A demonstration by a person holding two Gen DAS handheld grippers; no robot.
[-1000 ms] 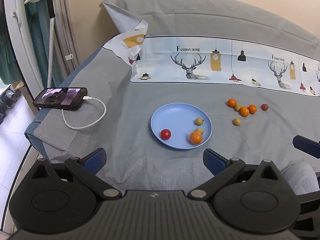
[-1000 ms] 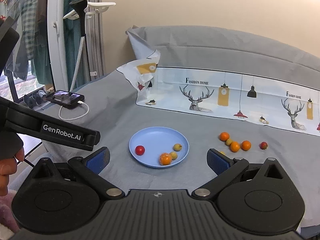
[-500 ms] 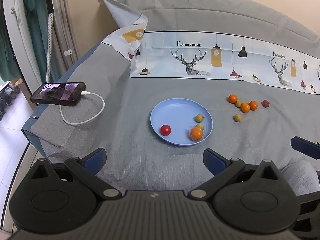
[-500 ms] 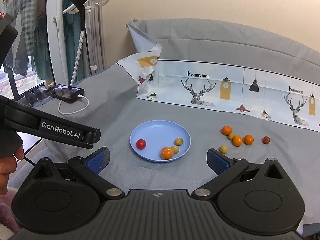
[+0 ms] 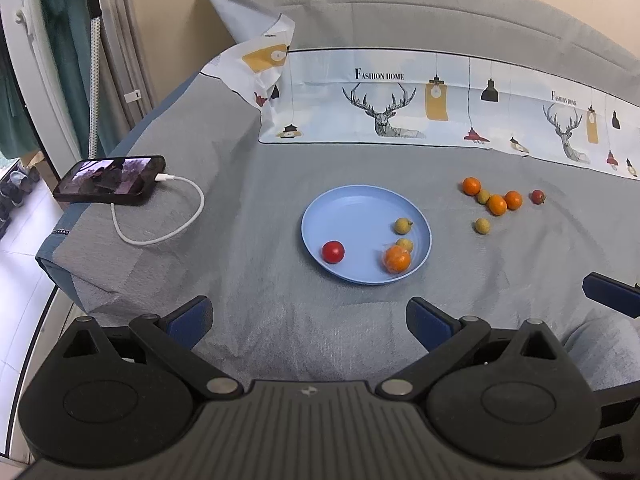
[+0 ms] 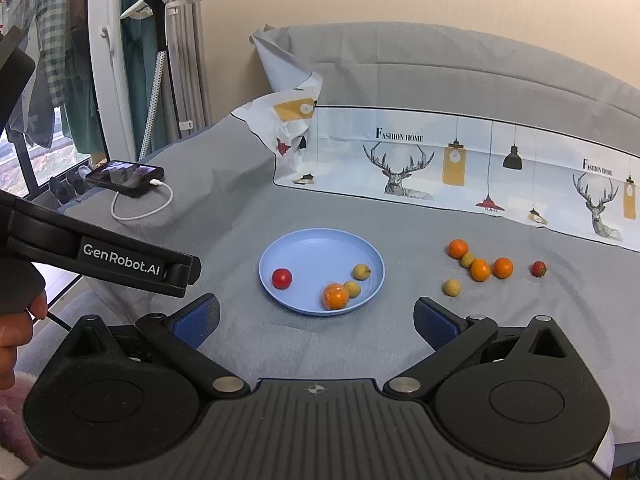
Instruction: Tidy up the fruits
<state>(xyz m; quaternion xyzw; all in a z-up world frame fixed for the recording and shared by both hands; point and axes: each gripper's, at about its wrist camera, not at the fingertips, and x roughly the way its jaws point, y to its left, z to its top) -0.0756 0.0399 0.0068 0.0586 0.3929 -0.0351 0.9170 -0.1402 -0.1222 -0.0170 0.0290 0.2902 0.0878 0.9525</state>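
Observation:
A blue plate (image 5: 352,208) (image 6: 316,246) lies on the grey cloth. In it are a red tomato (image 5: 333,251) (image 6: 281,278), an orange (image 5: 396,259) (image 6: 335,296) and two small yellow-green fruits (image 5: 403,225) (image 6: 361,271). To its right on the cloth lie three oranges (image 5: 497,204) (image 6: 480,270), loose yellow-green fruits (image 5: 482,225) (image 6: 452,287) and a small red fruit (image 5: 537,197) (image 6: 539,269). My left gripper (image 5: 308,318) and right gripper (image 6: 316,318) both stand open and empty, short of the plate's near rim.
A phone (image 5: 110,179) (image 6: 124,175) on a white charging cable (image 5: 160,236) lies at the cloth's left edge. A printed deer-pattern sheet (image 5: 400,108) runs along the back. The left gripper's body (image 6: 100,258), held by a hand, crosses the right wrist view's left side.
Both grippers have risen and tilted a little, so the plate and fruits sit slightly higher in view. Nothing on the cloth has moved.

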